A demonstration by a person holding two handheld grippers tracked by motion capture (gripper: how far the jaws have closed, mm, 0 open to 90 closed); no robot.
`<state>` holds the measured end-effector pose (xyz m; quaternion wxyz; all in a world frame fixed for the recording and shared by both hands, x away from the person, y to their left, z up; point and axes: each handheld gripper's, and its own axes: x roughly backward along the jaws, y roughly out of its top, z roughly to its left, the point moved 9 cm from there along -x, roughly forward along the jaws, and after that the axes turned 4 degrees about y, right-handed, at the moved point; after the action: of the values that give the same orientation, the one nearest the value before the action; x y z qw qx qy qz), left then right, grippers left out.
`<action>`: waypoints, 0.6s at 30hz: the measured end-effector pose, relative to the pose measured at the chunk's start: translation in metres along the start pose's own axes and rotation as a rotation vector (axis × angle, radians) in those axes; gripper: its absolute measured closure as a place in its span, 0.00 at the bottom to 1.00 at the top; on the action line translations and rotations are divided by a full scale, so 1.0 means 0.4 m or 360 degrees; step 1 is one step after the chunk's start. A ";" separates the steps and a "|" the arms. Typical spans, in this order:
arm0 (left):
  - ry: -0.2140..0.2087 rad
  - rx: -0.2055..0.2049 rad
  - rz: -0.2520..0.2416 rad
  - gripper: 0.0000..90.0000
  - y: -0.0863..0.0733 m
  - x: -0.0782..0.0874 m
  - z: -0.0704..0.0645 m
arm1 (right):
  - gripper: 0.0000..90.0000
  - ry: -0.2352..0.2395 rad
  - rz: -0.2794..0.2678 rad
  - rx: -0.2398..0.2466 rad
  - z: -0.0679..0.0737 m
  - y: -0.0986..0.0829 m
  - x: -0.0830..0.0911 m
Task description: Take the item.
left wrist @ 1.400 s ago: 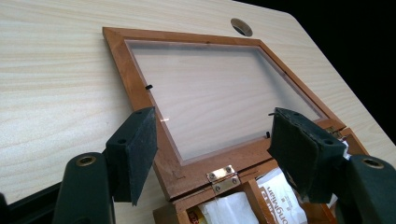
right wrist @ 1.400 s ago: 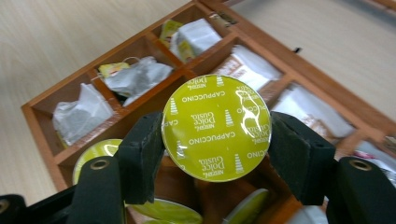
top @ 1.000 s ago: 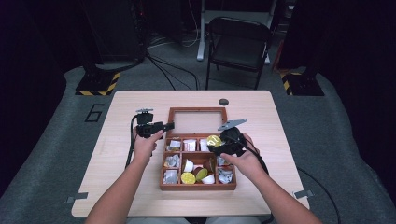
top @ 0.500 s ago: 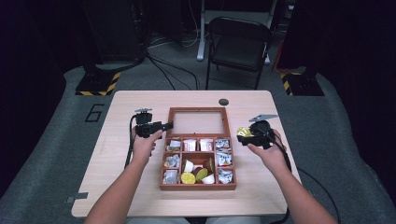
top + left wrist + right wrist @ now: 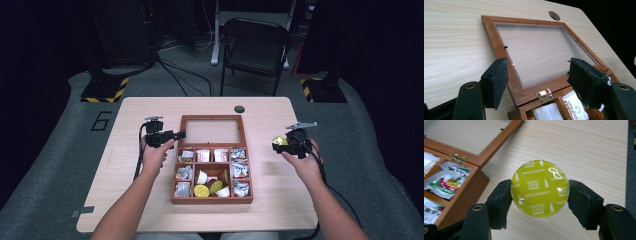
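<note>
While right tongs clamp the capsule, bare table surrounds.

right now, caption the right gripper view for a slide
Right hand-held gripper clamps a yellow-green capsule above the table, beside the open wooden box.

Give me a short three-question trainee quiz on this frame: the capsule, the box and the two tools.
1. True or false: the right tool grips a yellow-green capsule over bare table, outside the wooden box.
2. The left tool is: A) open, B) shut on a sachet, C) shut on the lid.
3. How does the box's glazed lid lie?

Key
1. True.
2. A.
3. Swung fully open, flat on the table behind the box.
</note>
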<state>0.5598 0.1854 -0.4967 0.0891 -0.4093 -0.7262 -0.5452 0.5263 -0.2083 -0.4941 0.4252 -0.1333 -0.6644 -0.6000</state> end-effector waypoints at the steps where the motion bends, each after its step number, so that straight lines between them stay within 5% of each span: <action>1: 0.0000 0.0000 0.0000 0.36 0.000 0.000 0.000 | 0.41 0.0000 0.0000 0.0000 0.000 0.000 0.000; 18: 0.0012 -0.0007 -0.0005 0.36 0.002 0.002 0.008 | 0.41 -0.0134 0.0116 -0.0108 -0.081 -0.095 -0.077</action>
<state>0.5609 0.1886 -0.4967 0.0900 -0.4063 -0.7253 -0.5484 0.5318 -0.2369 -0.5451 0.4136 -0.1970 -0.6558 -0.6001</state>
